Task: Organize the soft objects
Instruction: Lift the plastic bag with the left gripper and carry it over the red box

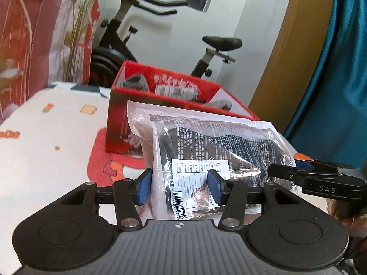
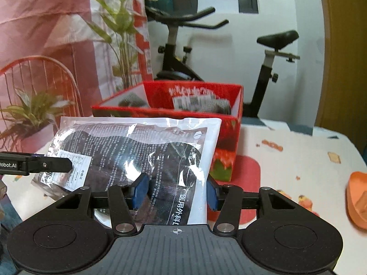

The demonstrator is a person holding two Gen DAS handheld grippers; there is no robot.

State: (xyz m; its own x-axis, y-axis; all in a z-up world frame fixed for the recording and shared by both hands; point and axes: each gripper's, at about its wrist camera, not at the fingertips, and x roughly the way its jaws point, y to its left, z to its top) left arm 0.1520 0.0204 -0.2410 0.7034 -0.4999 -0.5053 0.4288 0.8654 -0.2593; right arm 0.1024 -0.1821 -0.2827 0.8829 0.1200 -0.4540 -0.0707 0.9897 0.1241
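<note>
Evidently both tools, left tool (image 1: 180, 186) and right tool (image 2: 175, 191), pinch opposite ends of the floppy mask packet (image 1: 206, 151) so it stays flat, raised off the counter (image 1: 45, 160) just before the red box (image 1: 165, 96).

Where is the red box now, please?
The red box stands on the table behind the plastic packet, which both grippers hold, and before the exercise bike.

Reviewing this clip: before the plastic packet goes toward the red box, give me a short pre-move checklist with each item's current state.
1. Left gripper pads pressing on the plastic packet: ok.
2. Right gripper pads pressing on the same packet: ok.
3. Packet lifted off the patterned tablecloth: cannot tell, its underside is hidden.
4. Red box open at the top: ok.
5. Room left in the box beside the grey items: cannot tell.
6. Orange object out of the path to the box: ok.
</note>
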